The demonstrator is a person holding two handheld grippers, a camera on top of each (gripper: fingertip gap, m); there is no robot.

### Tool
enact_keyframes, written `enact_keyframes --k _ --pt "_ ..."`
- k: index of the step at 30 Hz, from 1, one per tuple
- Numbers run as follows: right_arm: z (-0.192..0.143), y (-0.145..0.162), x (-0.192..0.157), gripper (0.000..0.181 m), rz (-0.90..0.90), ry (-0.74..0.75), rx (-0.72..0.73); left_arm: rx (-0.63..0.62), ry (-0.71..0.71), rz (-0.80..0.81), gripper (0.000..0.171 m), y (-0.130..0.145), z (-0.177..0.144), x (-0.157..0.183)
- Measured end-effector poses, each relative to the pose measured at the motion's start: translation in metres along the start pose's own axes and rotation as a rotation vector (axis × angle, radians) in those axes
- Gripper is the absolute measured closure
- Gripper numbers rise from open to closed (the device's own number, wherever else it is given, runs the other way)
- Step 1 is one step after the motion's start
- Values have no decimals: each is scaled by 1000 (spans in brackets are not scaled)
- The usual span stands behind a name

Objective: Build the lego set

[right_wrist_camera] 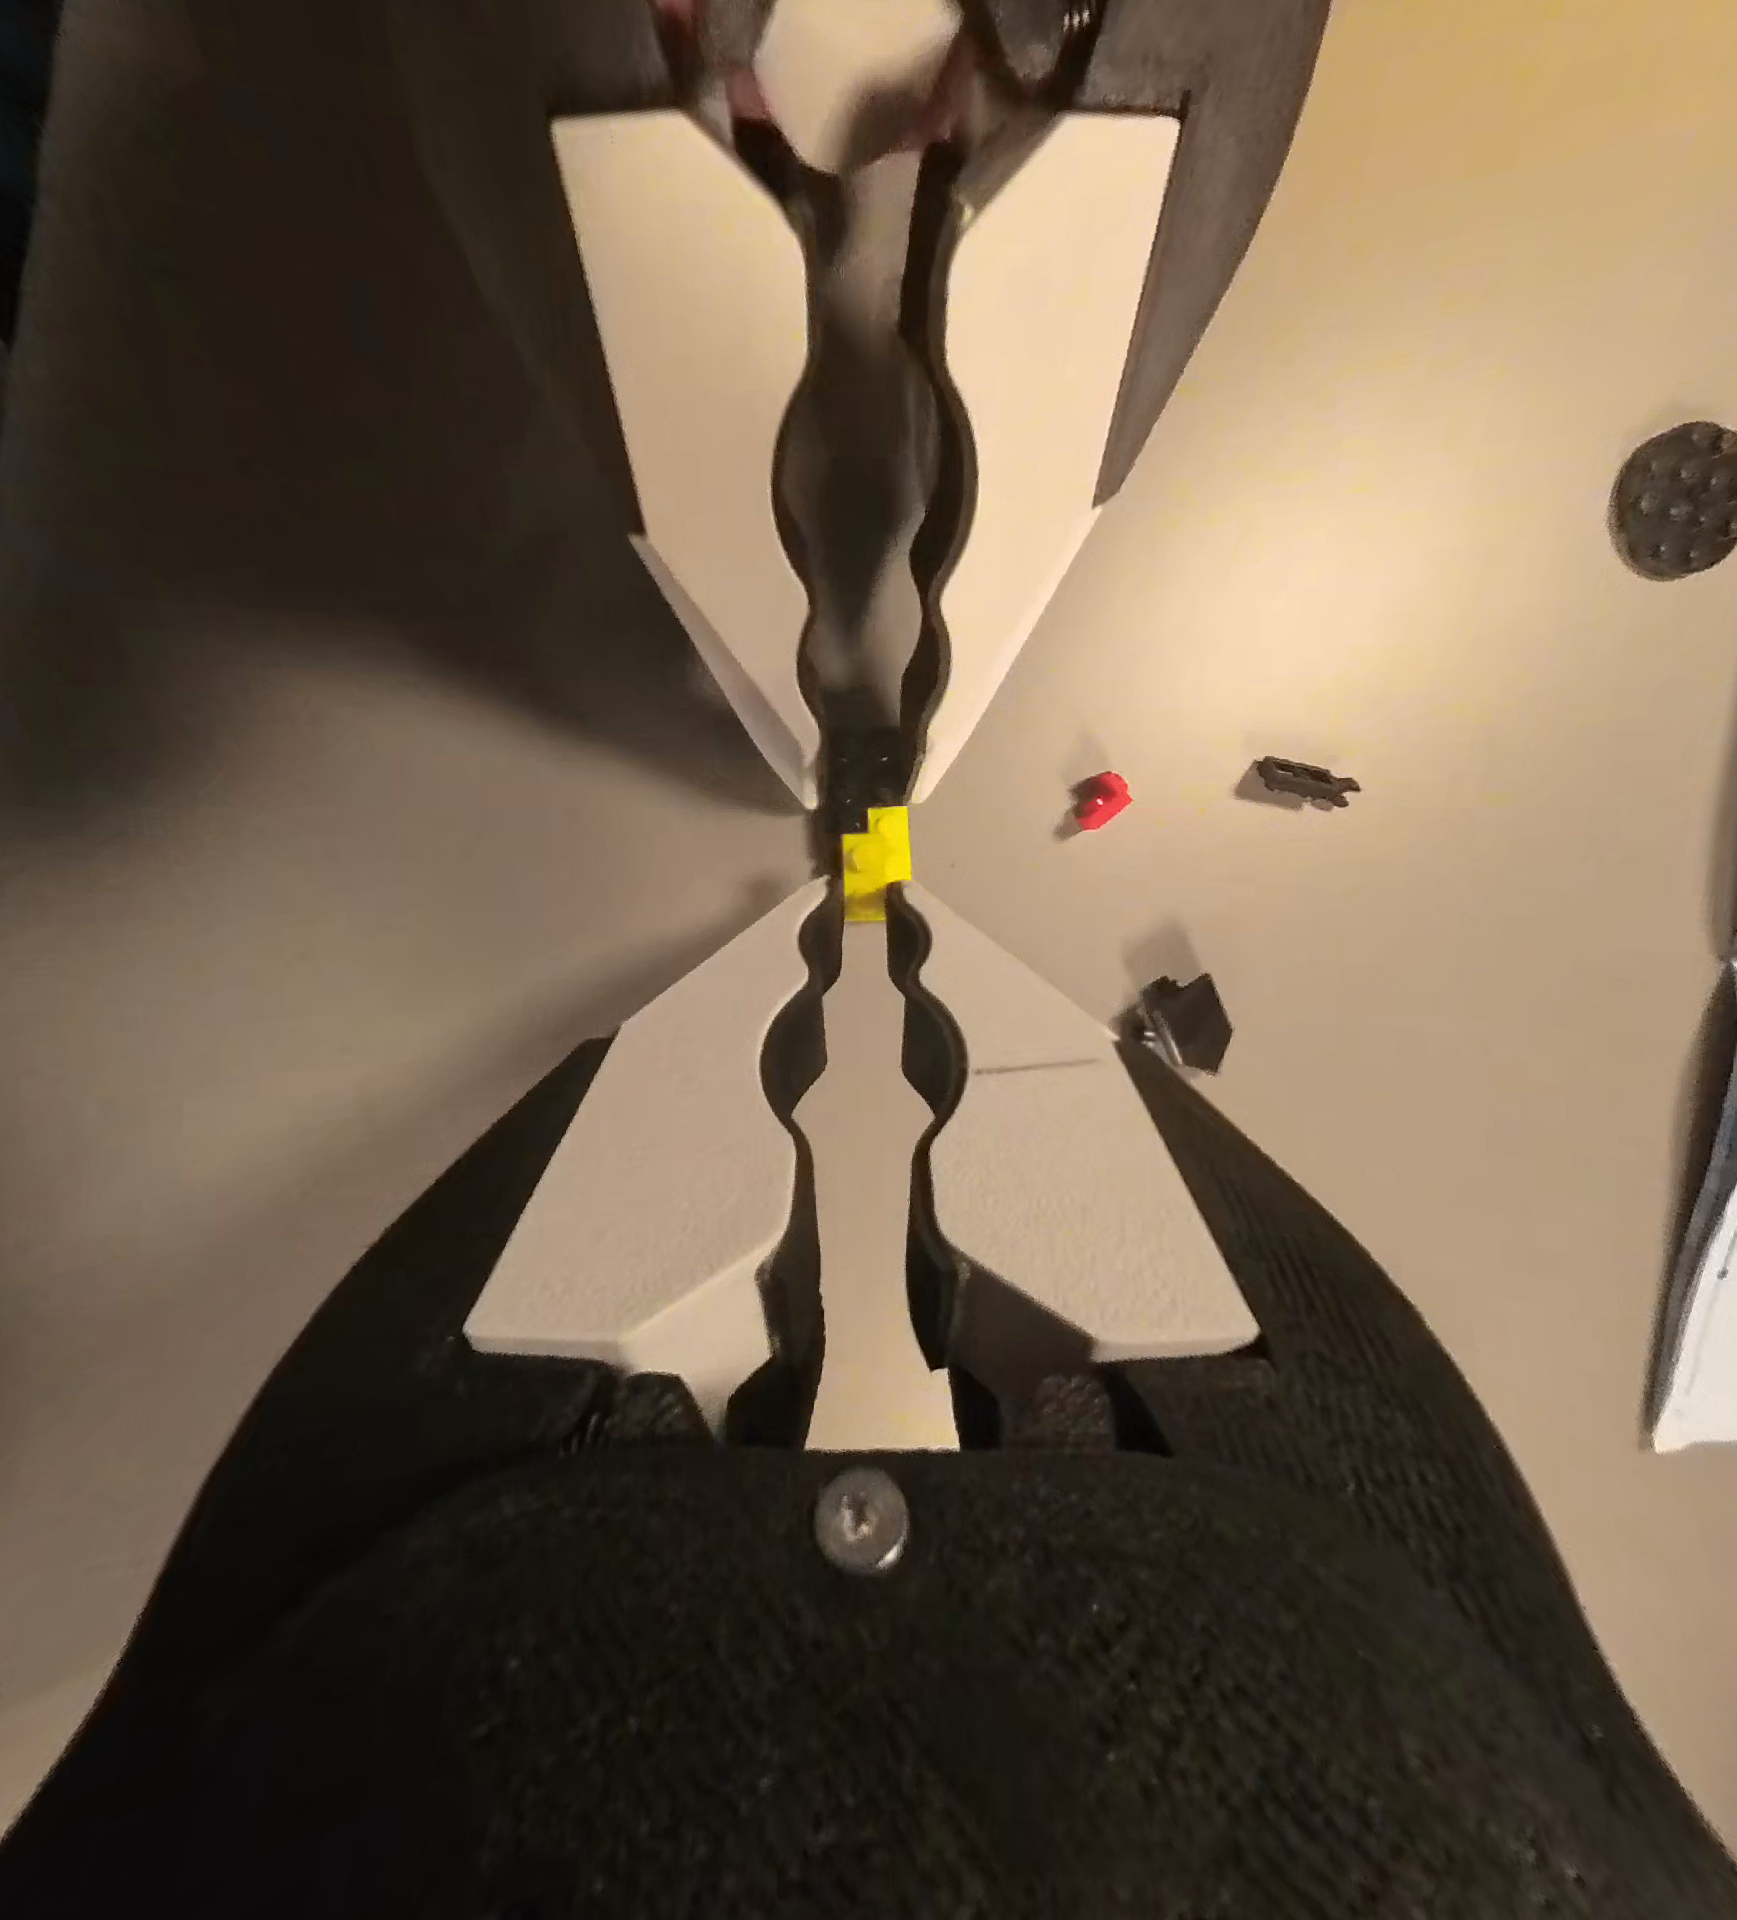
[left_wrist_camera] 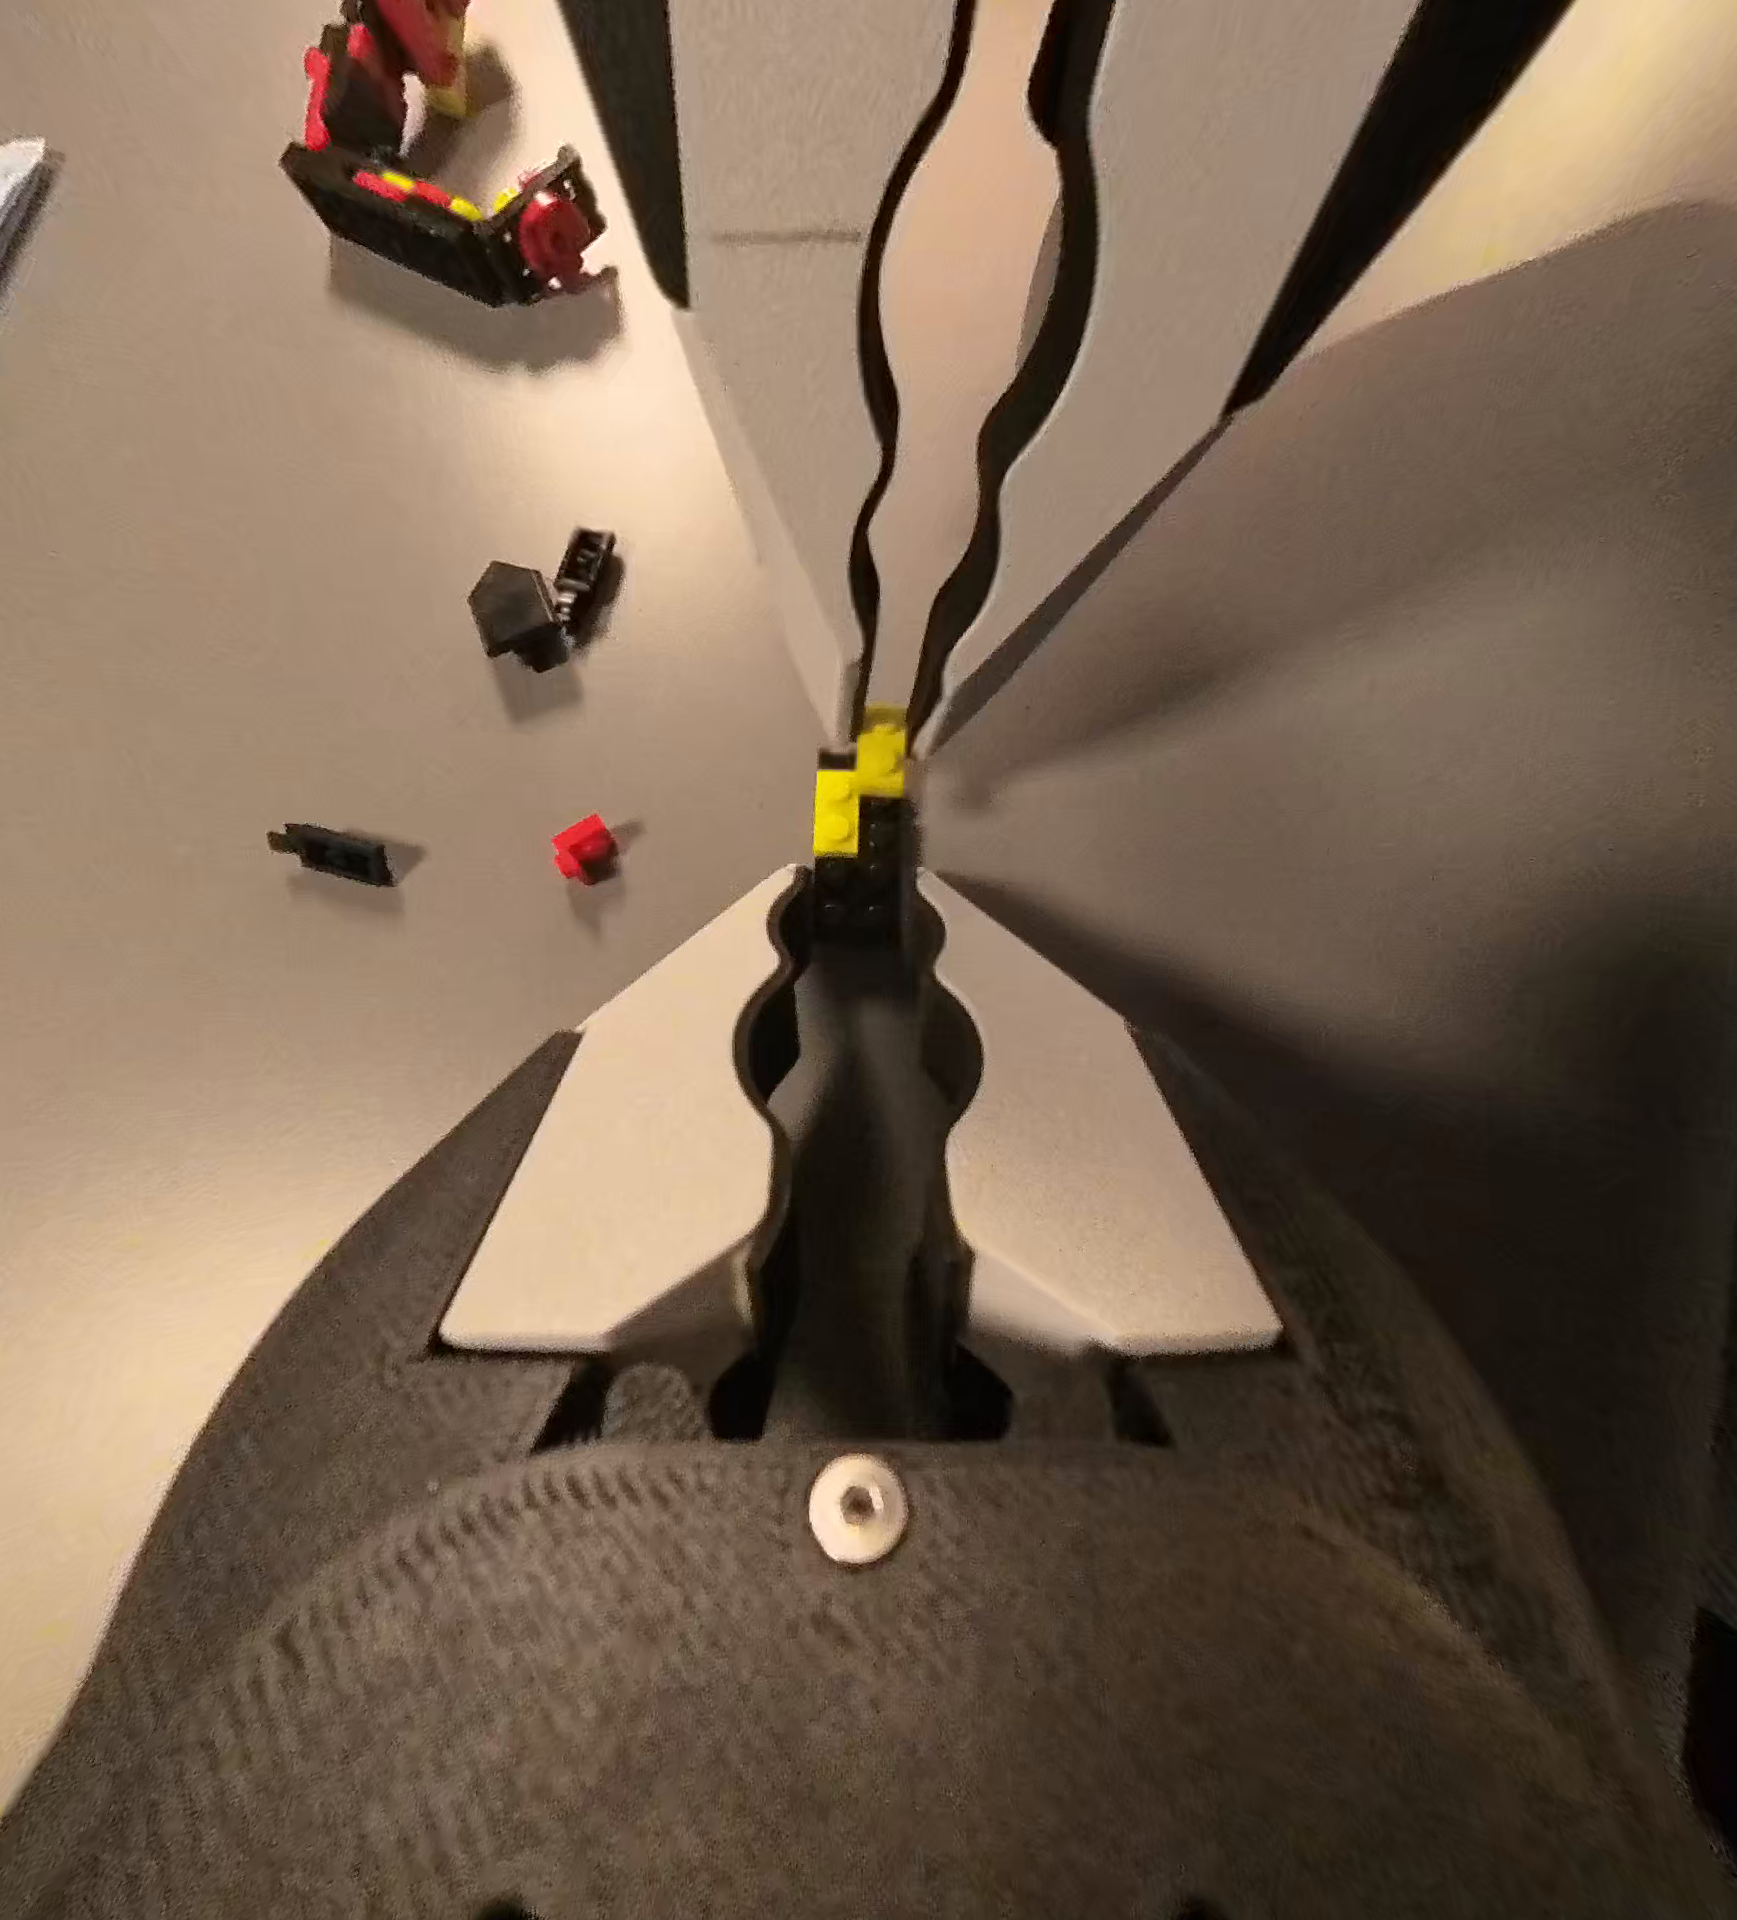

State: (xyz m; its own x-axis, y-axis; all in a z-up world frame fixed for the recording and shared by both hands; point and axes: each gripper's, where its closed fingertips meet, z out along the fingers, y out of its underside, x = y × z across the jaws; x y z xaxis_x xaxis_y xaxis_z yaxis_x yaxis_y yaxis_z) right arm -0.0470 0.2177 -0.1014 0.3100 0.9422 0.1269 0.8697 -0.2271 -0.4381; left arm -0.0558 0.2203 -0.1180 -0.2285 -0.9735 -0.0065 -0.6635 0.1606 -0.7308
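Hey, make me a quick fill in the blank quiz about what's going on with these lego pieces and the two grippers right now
1. The left gripper is shut on a ____ plate carrying a yellow piece.
2. The right gripper pinches a small ____ piece against that plate.
3. A loose ____ brick lies on the table beside a flat black piece.
4. The partly built model on the table is black, yellow and ____.

Missing words: black; yellow; red; red
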Motion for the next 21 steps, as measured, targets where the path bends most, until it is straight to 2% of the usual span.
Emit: enact_keyframes --k 2,6,10,21 --pt "1 0 2 175 -17 26 -15 -1 -20 -11 156 -1 1 0" --pt "4 2 1 175 -59 48 -39 10 -52 -1 138 0 -2 -3" --pt "5 -1 0 175 -94 71 -37 21 2 -10 154 1 -1 5" --pt "6 3 -1 175 -162 103 -90 30 -1 -18 156 0 0 5"
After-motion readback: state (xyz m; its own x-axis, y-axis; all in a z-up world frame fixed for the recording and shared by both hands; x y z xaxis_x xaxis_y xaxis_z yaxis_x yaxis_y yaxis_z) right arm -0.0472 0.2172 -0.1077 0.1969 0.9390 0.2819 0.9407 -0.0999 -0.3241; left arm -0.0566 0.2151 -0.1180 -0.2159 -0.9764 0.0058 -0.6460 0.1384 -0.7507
